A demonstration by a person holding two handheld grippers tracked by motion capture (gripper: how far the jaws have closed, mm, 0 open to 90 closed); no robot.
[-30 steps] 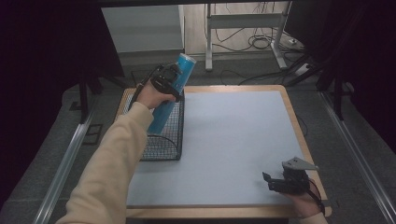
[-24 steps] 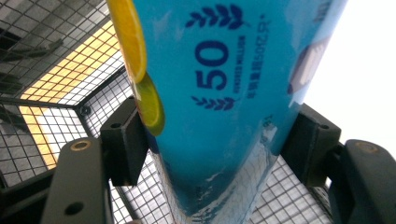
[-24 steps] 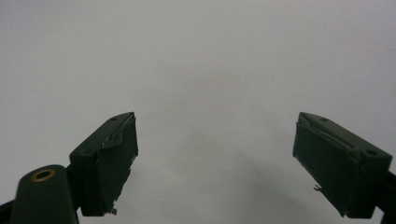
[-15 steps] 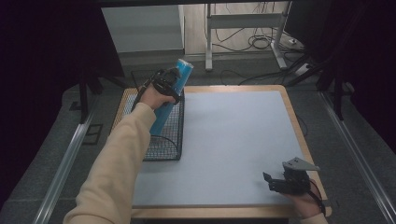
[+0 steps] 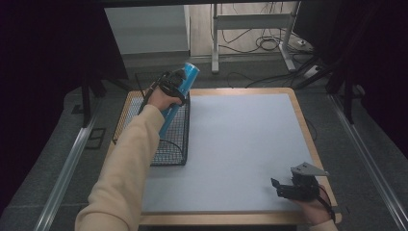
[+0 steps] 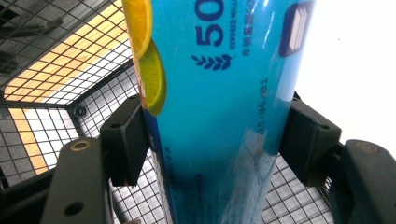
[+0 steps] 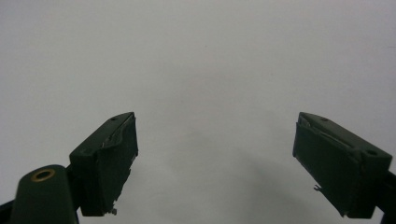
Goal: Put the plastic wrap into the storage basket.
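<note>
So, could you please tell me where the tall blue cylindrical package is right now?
In the high view, the tall blue cylindrical package sits clamped in the left gripper, tilted over the black wire basket at the table's far-left side.

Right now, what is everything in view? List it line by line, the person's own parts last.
Can: one, tall, blue with citrus slices printed on it, tilted, its lower part inside the basket at the table's left.
Wire basket: one, black mesh, on the table's left edge.
Table mat: one, pale grey, covering the wooden table.
Frame legs and cables: on the floor beyond the table.
Left gripper: black, shut on the can from both sides, above the basket.
Right gripper: black, jaws apart, nothing between them, over the mat's near right corner.
Sleeve: cream, left forearm.
</note>
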